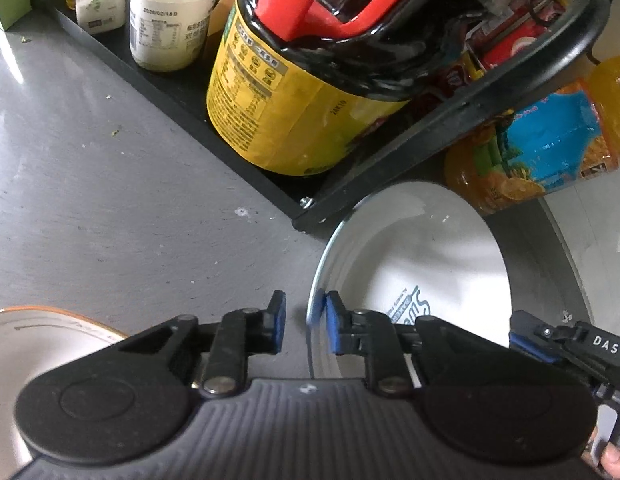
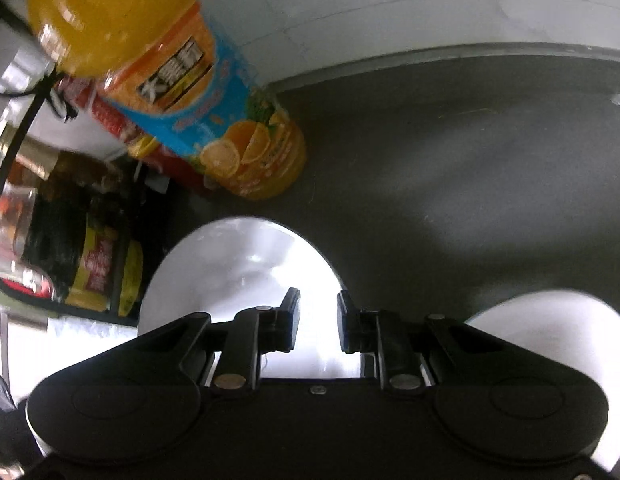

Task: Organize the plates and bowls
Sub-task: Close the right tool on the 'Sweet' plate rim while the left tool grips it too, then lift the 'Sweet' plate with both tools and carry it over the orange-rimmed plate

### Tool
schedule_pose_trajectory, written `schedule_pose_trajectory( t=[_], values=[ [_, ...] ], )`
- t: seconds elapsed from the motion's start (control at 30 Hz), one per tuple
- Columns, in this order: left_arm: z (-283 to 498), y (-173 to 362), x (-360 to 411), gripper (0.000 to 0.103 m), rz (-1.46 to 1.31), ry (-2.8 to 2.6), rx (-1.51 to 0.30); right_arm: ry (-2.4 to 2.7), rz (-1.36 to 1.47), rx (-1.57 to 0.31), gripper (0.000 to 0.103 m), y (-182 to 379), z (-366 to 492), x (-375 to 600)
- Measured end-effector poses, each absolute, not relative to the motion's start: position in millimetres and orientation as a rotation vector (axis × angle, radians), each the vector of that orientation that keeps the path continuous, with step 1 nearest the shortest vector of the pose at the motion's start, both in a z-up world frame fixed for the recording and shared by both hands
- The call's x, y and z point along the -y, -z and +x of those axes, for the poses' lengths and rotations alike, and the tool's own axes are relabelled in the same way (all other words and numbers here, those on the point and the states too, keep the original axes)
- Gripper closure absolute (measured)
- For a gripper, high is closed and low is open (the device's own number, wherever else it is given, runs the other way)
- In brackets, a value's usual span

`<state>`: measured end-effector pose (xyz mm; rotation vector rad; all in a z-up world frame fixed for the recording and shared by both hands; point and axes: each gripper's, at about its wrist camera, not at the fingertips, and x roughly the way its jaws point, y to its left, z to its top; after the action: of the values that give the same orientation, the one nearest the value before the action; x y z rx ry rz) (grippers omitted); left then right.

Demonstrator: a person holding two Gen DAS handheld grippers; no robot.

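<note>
A white plate with blue print stands tilted on the grey counter. Its left rim runs edge-on between the blue pads of my left gripper. The jaws are apart, with a gap between the left pad and the rim. My right gripper reaches in at the plate's right edge. In the right wrist view the same plate shows its broad face behind my right gripper, whose fingers stand apart; I cannot tell whether they touch it.
A black rack holds a yellow-labelled jug and bottles just beyond the plate. An orange juice bottle stands beside it. An orange-rimmed dish lies bottom left, another white dish to the right.
</note>
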<state>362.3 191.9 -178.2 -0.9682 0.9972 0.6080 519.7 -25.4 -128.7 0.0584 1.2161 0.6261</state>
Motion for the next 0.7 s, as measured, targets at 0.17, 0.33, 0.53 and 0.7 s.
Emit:
schedule_pose_trajectory(
  t=[0.17,0.33,0.53,0.7],
  values=[
    [362,182,-195,0.088,-1.008,-0.597,-0.989,-0.593,-0.002,-1.223,0.082,134,522,21],
    [362,186,-197,0.091,-1.032,-0.585,-0.986,-0.594,-0.019,-1.285,0.082,154,520,20],
    [362,191,-203,0.094,-1.062,-0.546,-1.001,-0.584,-0.047,-1.282,0.086,164,511,17],
    [360,179,-202,0.095,-0.997,-0.541,-0.997,-0.594,0.015,-1.271,0.091,159,506,29]
  ],
)
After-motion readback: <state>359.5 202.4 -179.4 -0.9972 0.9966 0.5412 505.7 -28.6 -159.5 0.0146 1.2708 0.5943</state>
